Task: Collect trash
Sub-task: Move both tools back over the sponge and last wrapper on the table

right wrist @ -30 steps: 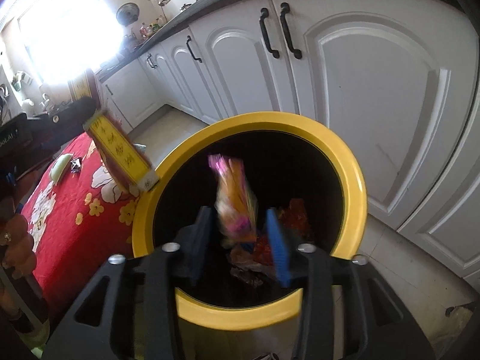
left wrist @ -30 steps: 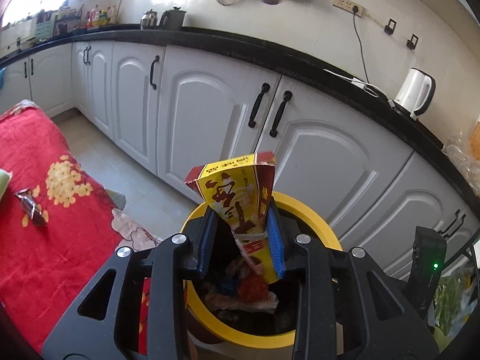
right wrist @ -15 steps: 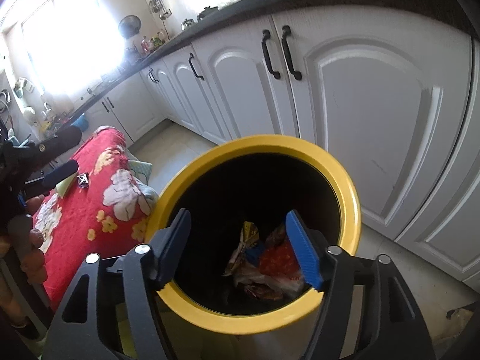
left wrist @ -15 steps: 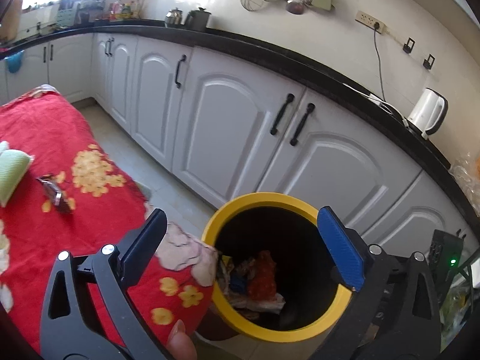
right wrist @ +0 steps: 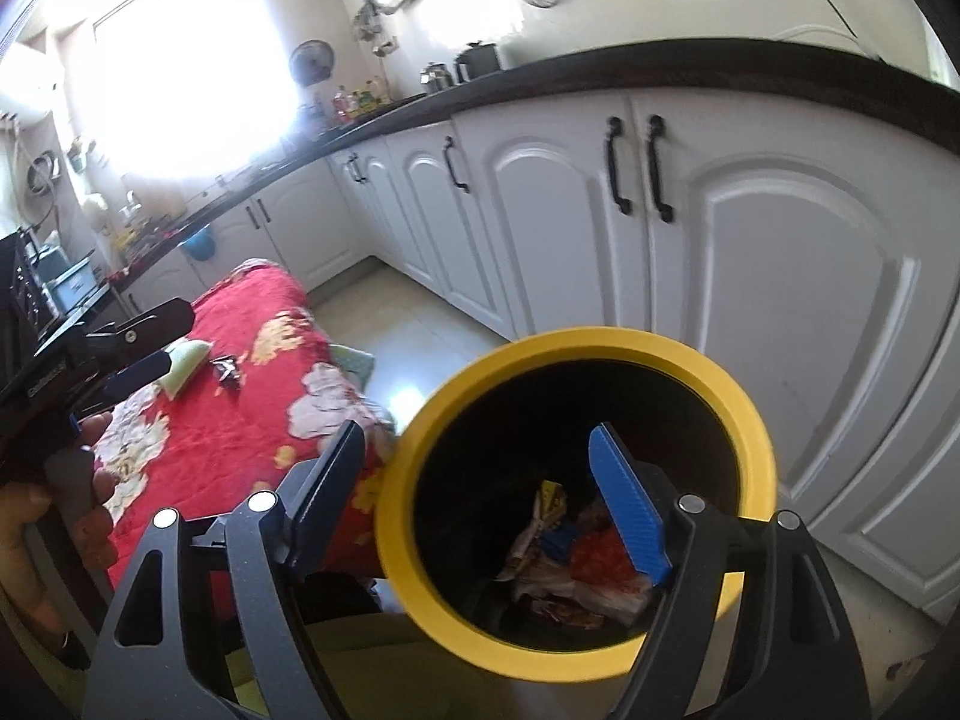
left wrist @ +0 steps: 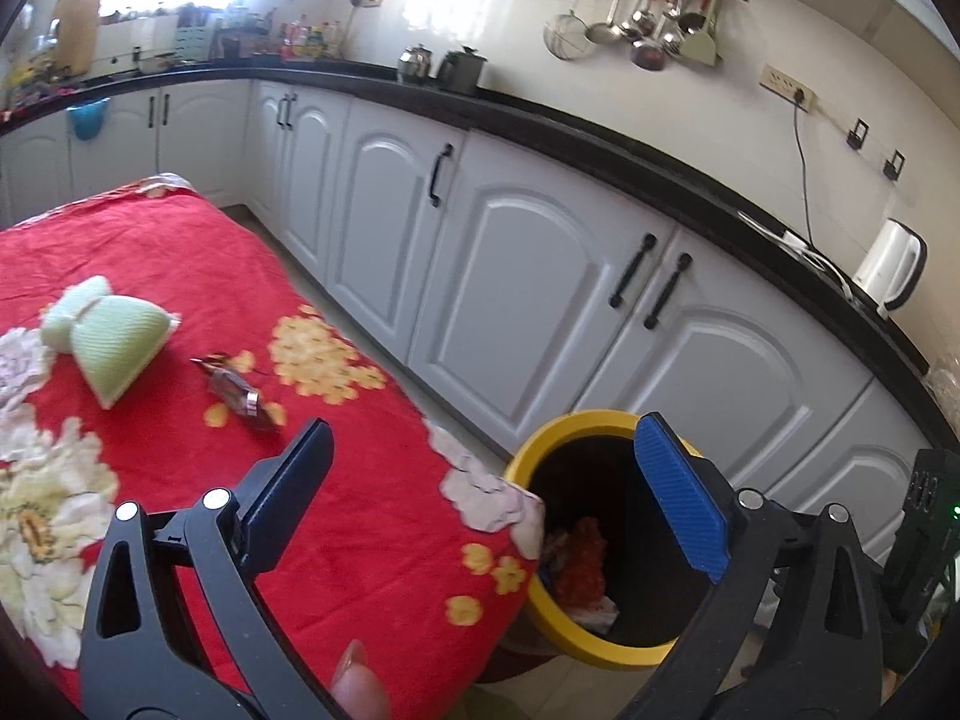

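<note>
Both wrappers dropped into the yellow-rimmed bin [right wrist: 744, 414]; left gripper [left wrist: 480, 498] and right gripper [right wrist: 480, 486] jaws gape (empty).

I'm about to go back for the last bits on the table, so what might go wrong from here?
1. The small dark crinkled wrapper lies flat on the red floral tablecloth; the open left gripper may pinch cloth with it.
2. The pale green ribbed pouch beside it could get nudged.
3. The yellow-rimmed black bin stands close against the table edge, so a swinging right gripper could clip its rim.
</note>
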